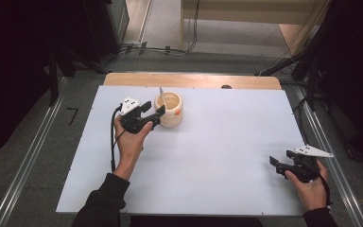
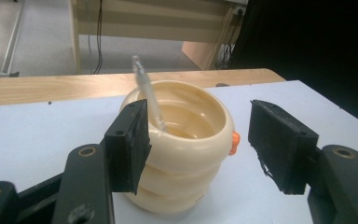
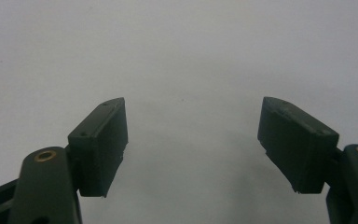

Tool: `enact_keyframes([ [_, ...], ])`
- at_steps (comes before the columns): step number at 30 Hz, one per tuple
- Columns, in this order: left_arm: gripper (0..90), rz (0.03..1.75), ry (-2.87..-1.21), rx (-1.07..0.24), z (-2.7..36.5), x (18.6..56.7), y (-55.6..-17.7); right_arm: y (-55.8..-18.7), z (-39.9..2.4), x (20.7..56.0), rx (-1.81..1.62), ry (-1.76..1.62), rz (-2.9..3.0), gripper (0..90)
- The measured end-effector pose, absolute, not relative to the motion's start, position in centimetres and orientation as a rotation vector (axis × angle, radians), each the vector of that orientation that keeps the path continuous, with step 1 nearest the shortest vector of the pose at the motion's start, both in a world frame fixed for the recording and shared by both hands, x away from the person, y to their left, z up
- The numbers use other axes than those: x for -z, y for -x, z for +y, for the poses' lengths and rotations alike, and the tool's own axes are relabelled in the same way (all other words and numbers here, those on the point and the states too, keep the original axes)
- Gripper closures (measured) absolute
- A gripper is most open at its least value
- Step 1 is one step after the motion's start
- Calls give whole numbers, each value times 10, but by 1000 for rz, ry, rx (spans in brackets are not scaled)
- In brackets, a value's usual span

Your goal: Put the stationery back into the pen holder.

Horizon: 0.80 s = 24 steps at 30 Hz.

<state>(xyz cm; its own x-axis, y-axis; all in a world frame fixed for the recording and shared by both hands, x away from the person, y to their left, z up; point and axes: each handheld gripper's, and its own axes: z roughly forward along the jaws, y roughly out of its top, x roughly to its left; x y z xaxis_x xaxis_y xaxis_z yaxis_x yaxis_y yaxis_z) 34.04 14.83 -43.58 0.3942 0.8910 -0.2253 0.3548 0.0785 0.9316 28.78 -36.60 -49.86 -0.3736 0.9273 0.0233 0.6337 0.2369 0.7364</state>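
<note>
- A cream-coloured cup [image 1: 169, 109] with a ribbed, ringed wall is seen standing upright on the white table top, towards its far left part.
- A small orange mark is carried on one side of the cup.
- A thin clear stick [image 2: 148, 91] is seen leaning inside the cup, its upper end tilted out past the rim, its lower end sunk within.

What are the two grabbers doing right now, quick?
Left gripper: open, jaws either side of the cup, holding nothing.
Right gripper: open, empty, over the table.
</note>
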Motion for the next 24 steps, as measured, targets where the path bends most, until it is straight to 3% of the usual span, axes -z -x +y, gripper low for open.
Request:
enact_keyframes([
  [13, 305, 1184, -1522, -583, 155, 445, -321, -287, -366, 499, -937, -1429, 2094, 227],
  [24, 284, 1218, -1554, -585, 161, 458, -309, -286, -366, 497, -945, -1424, 2095, 227],
])
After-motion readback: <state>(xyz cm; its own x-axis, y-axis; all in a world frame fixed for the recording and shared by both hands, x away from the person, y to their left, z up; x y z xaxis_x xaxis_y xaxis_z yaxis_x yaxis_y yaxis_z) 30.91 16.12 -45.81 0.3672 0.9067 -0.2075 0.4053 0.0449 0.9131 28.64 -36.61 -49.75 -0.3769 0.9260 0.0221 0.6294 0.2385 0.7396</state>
